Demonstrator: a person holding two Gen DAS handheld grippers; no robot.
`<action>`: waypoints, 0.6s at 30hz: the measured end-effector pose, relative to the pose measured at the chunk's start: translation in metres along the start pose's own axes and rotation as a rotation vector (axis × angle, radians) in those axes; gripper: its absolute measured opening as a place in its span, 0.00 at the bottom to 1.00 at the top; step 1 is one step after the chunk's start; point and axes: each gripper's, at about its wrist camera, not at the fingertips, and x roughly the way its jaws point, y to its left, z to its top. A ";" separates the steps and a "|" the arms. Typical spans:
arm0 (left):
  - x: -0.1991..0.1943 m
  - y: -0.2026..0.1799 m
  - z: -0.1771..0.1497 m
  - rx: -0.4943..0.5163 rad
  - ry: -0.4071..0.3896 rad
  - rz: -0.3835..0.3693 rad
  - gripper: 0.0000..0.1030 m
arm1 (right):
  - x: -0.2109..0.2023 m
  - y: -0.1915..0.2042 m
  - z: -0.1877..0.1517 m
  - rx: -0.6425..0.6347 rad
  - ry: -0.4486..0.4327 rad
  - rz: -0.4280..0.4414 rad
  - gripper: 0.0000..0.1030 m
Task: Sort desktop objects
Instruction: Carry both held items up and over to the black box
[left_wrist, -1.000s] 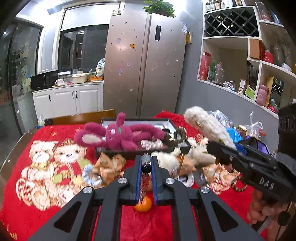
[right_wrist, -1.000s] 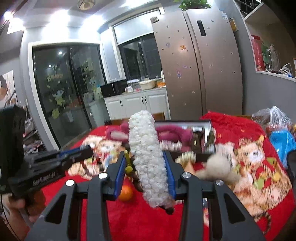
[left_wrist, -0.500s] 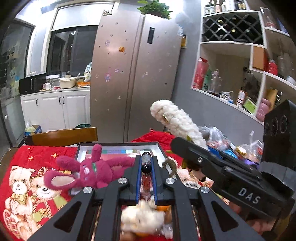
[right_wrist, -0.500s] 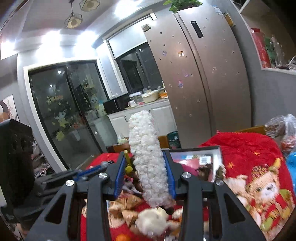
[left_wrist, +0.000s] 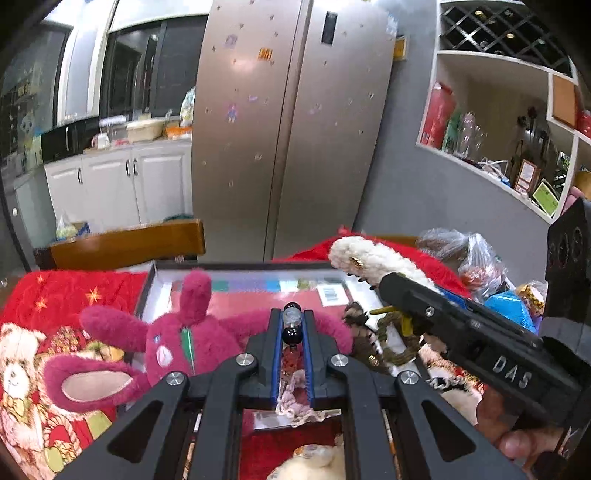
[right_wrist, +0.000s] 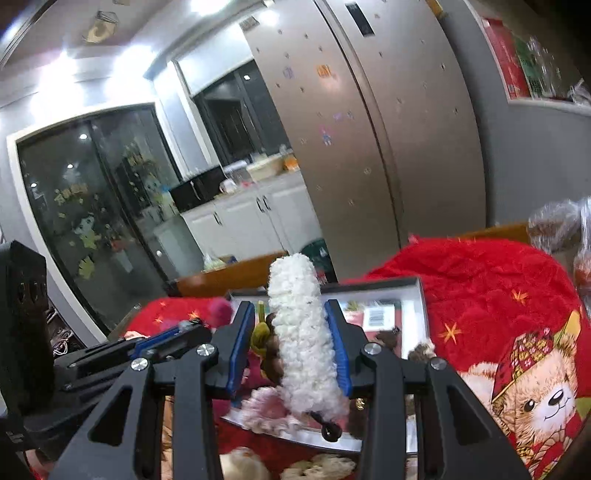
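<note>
Two hand-held tools hang over a shallow open box (left_wrist: 155, 280) that sits on a counter draped in a red teddy-bear cloth (right_wrist: 480, 280). The left tool (left_wrist: 293, 325) is clamped on a short string of beads (left_wrist: 292, 334) — one clear, one black, pink ones below — held upright between its blue pads, above the box's near edge. The right tool (right_wrist: 291, 332) is clamped on a fluffy white hair band (right_wrist: 299, 332), which pokes up past its fingertips; from the left wrist view it reaches over the box's right side. Inside the box lies a magenta plush rabbit (left_wrist: 177, 343), long ears spread towards the left, with a brownish hair tie (left_wrist: 391, 339) at the right wall. More fluffy pieces lie on the cloth just before the box.

The step in hand looks like delivery: both items are carried and poised above the box. Next, each tool probably needs lowering over free floor — clear of the rabbit — before its fingers part.
</note>
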 end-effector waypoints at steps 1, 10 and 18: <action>0.002 0.001 -0.002 0.002 0.005 0.007 0.09 | 0.005 -0.005 -0.001 0.010 0.013 -0.006 0.38; 0.014 0.002 -0.014 0.018 0.051 0.005 0.09 | 0.038 -0.020 -0.012 -0.004 0.110 -0.072 0.38; 0.023 0.003 -0.018 0.026 0.077 0.030 0.10 | 0.037 -0.003 -0.018 -0.041 0.112 -0.075 0.38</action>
